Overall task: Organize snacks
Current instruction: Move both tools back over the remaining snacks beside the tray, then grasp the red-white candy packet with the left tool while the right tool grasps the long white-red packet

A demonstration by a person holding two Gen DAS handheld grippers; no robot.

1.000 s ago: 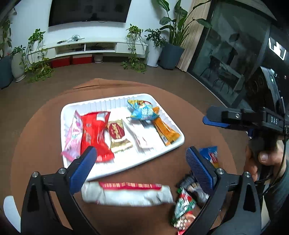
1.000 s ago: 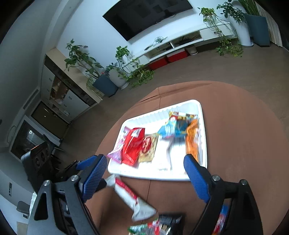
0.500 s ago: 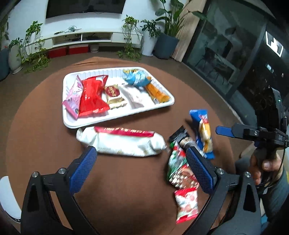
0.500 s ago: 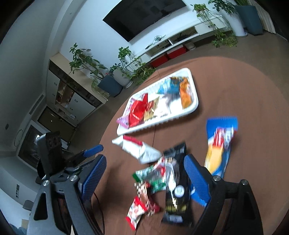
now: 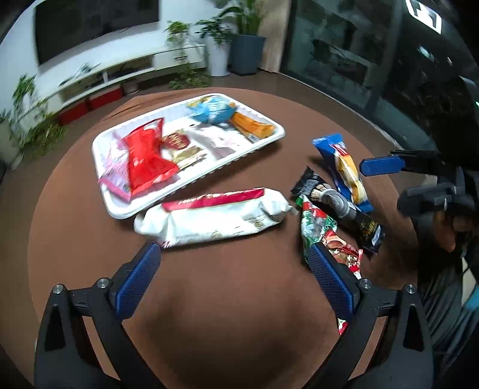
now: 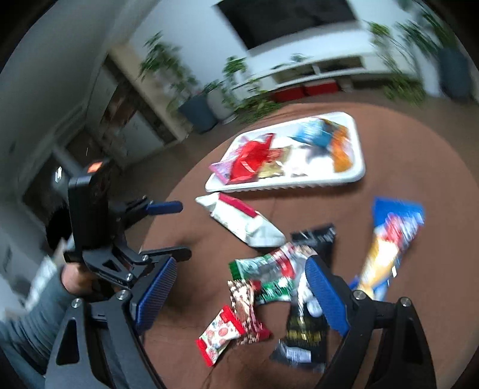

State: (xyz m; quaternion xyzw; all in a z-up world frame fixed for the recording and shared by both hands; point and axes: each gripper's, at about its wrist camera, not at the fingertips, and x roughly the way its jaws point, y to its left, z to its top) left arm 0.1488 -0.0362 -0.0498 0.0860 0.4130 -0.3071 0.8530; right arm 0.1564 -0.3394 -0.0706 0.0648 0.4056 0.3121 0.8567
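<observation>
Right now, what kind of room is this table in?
Most likely a home living room: a wall-mounted TV above a low white media console, with potted plants along the wall.

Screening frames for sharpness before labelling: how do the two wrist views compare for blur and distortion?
Left wrist view: mostly sharp on the white tray and long white packet; background plants smear; fisheye bends the table rim. Right wrist view: heavy motion blur, strongest on the blue packet and the room behind; its own right claw stays crisp.
</observation>
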